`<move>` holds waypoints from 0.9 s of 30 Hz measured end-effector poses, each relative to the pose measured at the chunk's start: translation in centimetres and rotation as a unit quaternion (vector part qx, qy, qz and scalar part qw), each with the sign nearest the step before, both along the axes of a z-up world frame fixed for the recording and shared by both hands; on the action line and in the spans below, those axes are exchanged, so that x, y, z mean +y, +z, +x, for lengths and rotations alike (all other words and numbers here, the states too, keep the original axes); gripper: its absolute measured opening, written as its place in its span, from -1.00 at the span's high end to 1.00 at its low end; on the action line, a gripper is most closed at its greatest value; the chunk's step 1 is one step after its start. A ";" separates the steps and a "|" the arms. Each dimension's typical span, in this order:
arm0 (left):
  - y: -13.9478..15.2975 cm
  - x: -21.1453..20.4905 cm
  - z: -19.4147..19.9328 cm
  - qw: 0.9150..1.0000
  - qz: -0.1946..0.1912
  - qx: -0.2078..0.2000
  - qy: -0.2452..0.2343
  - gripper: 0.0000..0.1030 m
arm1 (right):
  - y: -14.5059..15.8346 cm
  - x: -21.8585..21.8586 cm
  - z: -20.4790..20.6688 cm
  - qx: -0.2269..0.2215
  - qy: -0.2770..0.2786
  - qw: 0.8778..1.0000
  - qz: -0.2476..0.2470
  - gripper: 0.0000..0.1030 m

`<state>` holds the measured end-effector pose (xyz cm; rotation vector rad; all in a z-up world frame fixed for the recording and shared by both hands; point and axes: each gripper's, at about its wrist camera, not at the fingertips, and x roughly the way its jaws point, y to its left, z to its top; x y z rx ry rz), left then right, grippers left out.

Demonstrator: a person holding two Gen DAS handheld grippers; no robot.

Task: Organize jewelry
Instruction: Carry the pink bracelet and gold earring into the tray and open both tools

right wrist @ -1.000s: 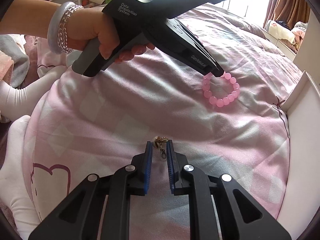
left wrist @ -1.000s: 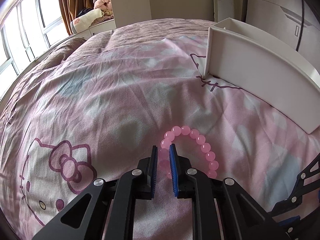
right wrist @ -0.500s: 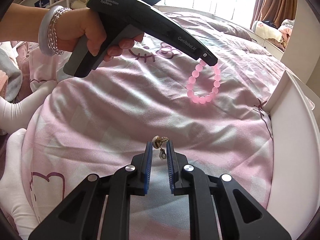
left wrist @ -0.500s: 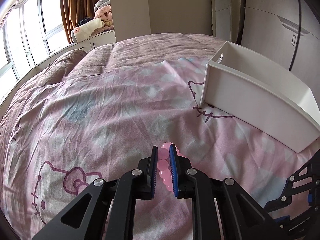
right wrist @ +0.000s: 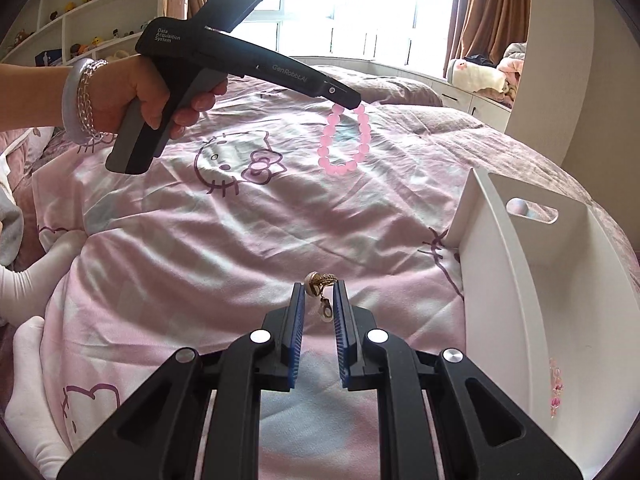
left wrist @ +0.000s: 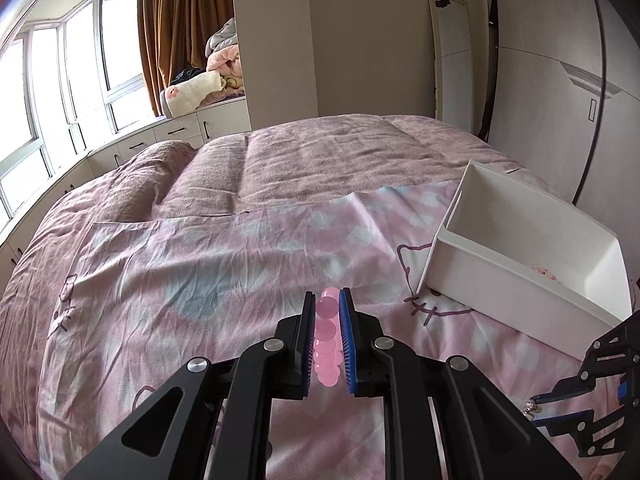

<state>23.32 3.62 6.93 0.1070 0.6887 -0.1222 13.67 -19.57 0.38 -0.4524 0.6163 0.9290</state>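
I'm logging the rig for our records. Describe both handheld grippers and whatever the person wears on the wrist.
Both grippers are matte black with silver bolts and blue ribbed finger pads. The left gripper has a pistol-style body with a grey handle and white "Data Acquisition System" and "GenRobot.AI" lettering. The left wrist wears a pale bangle and a clear beaded bracelet.

I see a bed (left wrist: 280, 168) under a mauve quilt, a pink cat-print sheet (right wrist: 248, 224) spread over its near part. A white box (left wrist: 516, 296) rests on the sheet toward the bed's right edge.
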 end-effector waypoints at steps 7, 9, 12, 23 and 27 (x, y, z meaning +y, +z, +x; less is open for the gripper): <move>3.5 -1.6 0.6 1.000 0.001 -0.022 -0.013 0.67 | 3.4 -2.7 1.2 -0.035 -0.059 0.997 0.046 0.71; 4.2 -2.5 0.8 1.000 0.002 -0.025 -0.018 0.67 | 4.3 -3.8 1.4 -0.047 -0.083 0.994 0.060 0.71; 5.2 -3.8 1.2 0.999 -0.007 -0.035 -0.023 0.67 | 5.6 -5.3 1.8 -0.065 -0.119 0.988 0.076 0.71; 6.4 -9.8 3.6 0.997 -0.025 -0.040 -0.055 0.67 | 7.5 -10.2 3.7 -0.095 -0.219 0.966 0.096 0.71; 6.9 -12.0 4.3 0.996 -0.035 -0.046 -0.069 0.67 | 7.6 -11.5 4.3 -0.097 -0.240 0.962 0.090 0.71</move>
